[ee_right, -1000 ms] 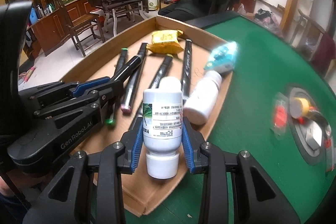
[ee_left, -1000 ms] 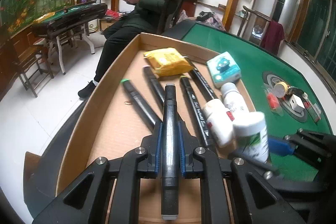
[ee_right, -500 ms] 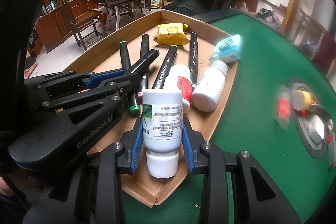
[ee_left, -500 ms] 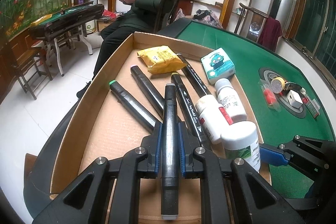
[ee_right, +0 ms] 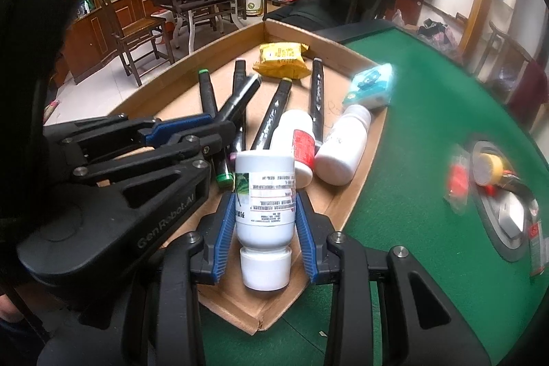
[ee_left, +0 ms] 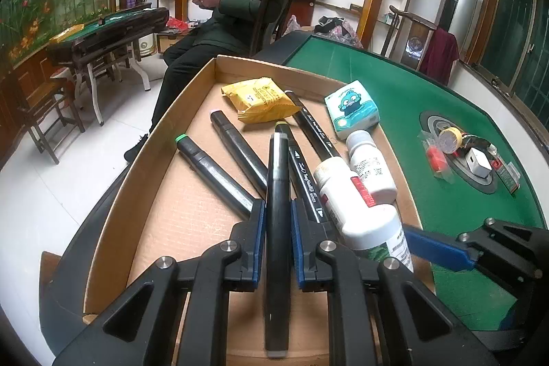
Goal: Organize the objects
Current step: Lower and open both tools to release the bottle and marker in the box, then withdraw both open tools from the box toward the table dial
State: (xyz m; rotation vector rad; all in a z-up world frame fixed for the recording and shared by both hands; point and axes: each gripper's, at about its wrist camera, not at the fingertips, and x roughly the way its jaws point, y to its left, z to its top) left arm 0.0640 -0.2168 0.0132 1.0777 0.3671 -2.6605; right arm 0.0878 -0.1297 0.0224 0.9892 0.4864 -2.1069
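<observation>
While both tools are loaded, a marker and a bottle hang over the cardboard tray (ee_left: 192, 98) at the bench's (ee_left: 405, 98) left edge.

Left hand-held gripper (ee_left: 277, 222) pinches the stiff, light black marker (ee_left: 277, 194) mid-barrel; right hand-held gripper (ee_right: 265, 222) clamps the smooth white bottle (ee_right: 265, 194) (probably slippery plastic) around its labelled body, cap nearest the camera.

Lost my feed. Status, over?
Left gripper shut on black marker. Right gripper shut on white bottle. Both over cardboard tray; nothing blocking.
</observation>
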